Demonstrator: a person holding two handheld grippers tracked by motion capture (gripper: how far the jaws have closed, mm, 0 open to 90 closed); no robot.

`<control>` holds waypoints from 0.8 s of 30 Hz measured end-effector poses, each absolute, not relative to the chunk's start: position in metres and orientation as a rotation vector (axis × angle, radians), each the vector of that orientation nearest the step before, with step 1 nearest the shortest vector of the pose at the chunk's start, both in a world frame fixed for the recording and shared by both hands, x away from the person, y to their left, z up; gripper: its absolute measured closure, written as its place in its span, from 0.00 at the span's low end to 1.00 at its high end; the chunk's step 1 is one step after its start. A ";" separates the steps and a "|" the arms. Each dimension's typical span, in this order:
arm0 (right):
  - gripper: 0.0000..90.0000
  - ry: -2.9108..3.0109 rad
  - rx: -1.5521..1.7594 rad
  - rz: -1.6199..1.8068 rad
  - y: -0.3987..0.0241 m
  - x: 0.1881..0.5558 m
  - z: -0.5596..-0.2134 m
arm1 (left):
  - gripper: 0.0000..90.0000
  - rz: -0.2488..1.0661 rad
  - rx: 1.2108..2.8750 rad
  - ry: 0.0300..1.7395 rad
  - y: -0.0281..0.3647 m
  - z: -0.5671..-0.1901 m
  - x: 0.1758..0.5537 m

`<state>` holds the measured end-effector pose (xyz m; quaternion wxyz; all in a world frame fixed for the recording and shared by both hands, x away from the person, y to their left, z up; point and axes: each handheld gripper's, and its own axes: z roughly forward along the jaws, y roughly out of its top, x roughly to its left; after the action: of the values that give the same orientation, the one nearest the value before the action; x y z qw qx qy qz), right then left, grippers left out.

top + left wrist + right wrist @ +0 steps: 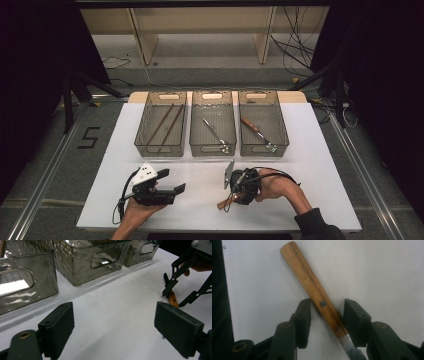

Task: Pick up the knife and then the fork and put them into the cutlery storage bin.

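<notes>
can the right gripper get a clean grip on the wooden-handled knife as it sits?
Probably yes. The right gripper already straddles the knife handle, which lies flat on the table; its jaws flank it with nothing between. Whether the pads already press it is unclear.

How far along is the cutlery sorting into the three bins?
Done: chopsticks, a metal utensil and one wooden-handled utensil lie in separate bins. In hand: the right gripper straddles a wooden-handled knife on the table, pads not yet pressing. Left: grip and bin it.

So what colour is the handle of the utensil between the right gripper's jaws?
Warm brown wood grain with dark rivets on the handle, clearest in the right gripper view.
</notes>
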<state>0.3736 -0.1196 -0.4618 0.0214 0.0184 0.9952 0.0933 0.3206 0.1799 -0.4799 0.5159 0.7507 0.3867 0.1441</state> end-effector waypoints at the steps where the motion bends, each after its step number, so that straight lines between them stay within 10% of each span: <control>1: 0.67 3.086 0.052 0.290 -0.120 0.373 -0.462 | 0.18 0.346 1.803 0.929 0.180 -0.480 0.321; 24: 0.85 3.055 -0.041 0.281 -0.118 0.364 -0.459 | 0.18 0.343 1.807 0.931 0.180 -0.480 0.321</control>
<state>0.3644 -0.1181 -0.4586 0.0367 -0.0134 0.9950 0.0916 0.3211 0.1799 -0.4804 0.5144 0.7517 0.3873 0.1429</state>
